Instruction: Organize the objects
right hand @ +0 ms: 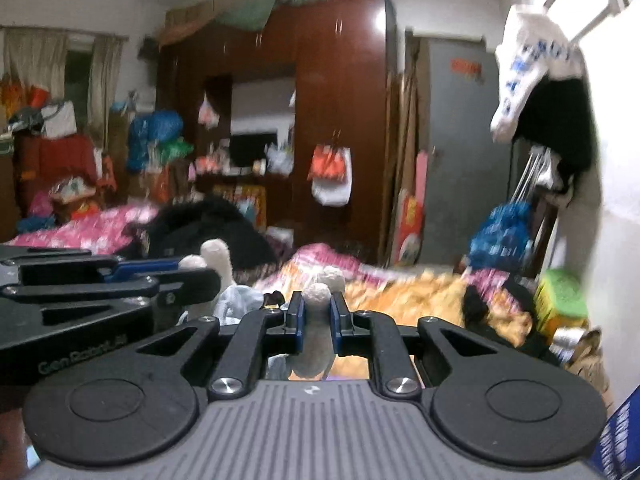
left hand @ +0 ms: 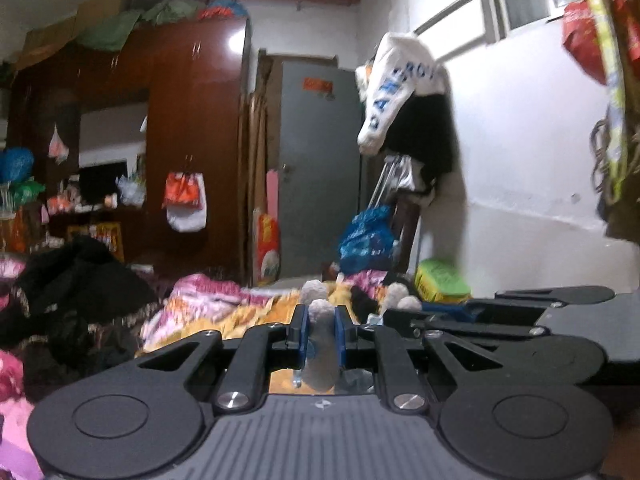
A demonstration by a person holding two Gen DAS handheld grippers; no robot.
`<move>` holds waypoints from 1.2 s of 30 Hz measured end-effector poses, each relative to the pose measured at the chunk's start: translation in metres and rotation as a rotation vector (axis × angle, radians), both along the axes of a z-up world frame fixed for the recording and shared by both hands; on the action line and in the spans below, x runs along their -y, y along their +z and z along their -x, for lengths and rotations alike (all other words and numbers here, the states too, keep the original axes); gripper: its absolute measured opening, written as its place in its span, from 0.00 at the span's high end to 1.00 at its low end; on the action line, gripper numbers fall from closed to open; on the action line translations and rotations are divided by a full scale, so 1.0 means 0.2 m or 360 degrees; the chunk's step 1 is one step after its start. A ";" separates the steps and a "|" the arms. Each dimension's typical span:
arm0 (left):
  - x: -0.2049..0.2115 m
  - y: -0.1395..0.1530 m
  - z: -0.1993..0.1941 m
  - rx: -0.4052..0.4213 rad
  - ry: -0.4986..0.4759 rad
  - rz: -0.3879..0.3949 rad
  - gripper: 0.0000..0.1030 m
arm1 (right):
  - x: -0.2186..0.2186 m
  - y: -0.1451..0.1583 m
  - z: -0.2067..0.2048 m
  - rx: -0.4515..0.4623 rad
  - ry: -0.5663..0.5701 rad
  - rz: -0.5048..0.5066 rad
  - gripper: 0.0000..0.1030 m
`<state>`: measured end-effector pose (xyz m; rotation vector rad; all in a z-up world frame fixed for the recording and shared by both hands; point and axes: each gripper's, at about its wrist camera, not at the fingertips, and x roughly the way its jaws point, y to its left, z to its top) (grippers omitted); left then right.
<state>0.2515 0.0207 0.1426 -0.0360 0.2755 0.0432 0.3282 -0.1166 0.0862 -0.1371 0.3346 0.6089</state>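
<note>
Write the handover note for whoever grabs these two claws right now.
Left claw: shut on a grey-white plush piece, held up in the air.
Right claw: shut on a similar plush piece, level with the left claw beside it.
Whether both pieces belong to one toy cannot be told; more pale plush ends stick up near the left claw in the right wrist view.
Below: the bed with pink and orange bedding and a black garment heaped on it.
Done: both plush pieces gripped and lifted.
Left: set them down somewhere; no destination shows. The frames are blurred, so the rig seems to be in motion.
</note>
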 end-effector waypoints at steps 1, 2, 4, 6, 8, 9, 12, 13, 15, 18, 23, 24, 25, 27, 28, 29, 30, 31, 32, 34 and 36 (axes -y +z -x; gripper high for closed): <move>-0.01 -0.03 -0.03 -0.0028 0.0007 0.0003 0.84 | -0.02 -0.04 -0.02 -0.0030 -0.0016 0.0028 0.86; -0.02 -0.05 -0.05 -0.0057 0.0019 0.0006 0.84 | -0.04 -0.05 -0.02 -0.0045 -0.0030 0.0053 0.86; -0.05 -0.08 -0.07 -0.0098 0.0006 0.0022 0.84 | -0.04 -0.08 -0.04 -0.0087 -0.0040 0.0081 0.86; -0.06 -0.11 -0.08 -0.0126 0.0003 0.0010 0.84 | -0.03 -0.08 -0.04 -0.0127 -0.0055 0.0104 0.86; -0.06 -0.13 -0.08 -0.0132 -0.0002 0.0018 0.83 | -0.02 -0.08 -0.04 -0.0151 -0.0054 0.0108 0.85; -0.07 -0.14 -0.07 -0.0123 0.0000 0.0012 0.83 | -0.02 -0.07 -0.03 -0.0171 -0.0048 0.0113 0.82; -0.05 -0.14 0.01 -0.0029 0.0107 -0.0105 0.52 | 0.02 -0.02 -0.01 -0.0142 -0.0077 0.0082 0.55; -0.06 -0.13 0.06 0.0019 0.0150 -0.0112 0.36 | 0.07 0.00 0.04 -0.0099 -0.0104 0.0062 0.45; -0.10 -0.12 0.20 0.0109 0.0118 -0.0054 0.22 | 0.17 0.01 0.14 -0.0010 -0.0128 0.0020 0.04; -0.12 -0.18 0.44 0.0137 0.0045 -0.0002 0.20 | 0.40 -0.07 0.34 0.0116 -0.0032 -0.0052 0.00; -0.13 -0.44 0.81 0.0135 -0.0052 0.0047 0.19 | 0.78 -0.35 0.50 0.0006 -0.0120 -0.0196 0.00; -0.13 -0.49 0.86 0.0138 -0.0062 0.0053 0.18 | 0.82 -0.41 0.50 -0.0024 -0.0165 -0.0205 0.00; -0.13 -0.54 0.91 0.0141 -0.0064 0.0062 0.18 | 0.86 -0.46 0.50 -0.0062 -0.0199 -0.0234 0.00; -0.13 -0.60 0.95 0.0126 -0.0060 0.0078 0.15 | 0.89 -0.52 0.48 -0.0162 -0.0218 -0.0257 0.00; -0.12 -0.62 0.96 0.0115 -0.0080 0.0065 0.15 | 0.89 -0.54 0.46 -0.0212 -0.0223 -0.0253 0.00; -0.11 -0.63 0.98 0.0113 -0.0098 0.0050 0.15 | 0.88 -0.55 0.44 -0.0246 -0.0229 -0.0237 0.00; -0.10 -0.64 0.99 0.0110 -0.0103 0.0040 0.15 | 0.86 -0.55 0.43 -0.0261 -0.0230 -0.0226 0.00; -0.09 -0.65 1.00 0.0101 -0.0104 0.0032 0.15 | 0.84 -0.55 0.41 -0.0270 -0.0222 -0.0215 0.00; -0.08 -0.67 1.00 0.0084 -0.0108 0.0020 0.15 | 0.82 -0.55 0.41 -0.0282 -0.0205 -0.0202 0.00; -0.08 -0.70 0.98 0.0060 -0.0111 0.0004 0.15 | 0.77 -0.56 0.37 -0.0348 -0.0181 -0.0165 0.00; -0.08 -0.73 0.95 0.0025 -0.0106 0.0022 0.15 | 0.76 -0.58 0.35 -0.0371 -0.0198 -0.0127 0.00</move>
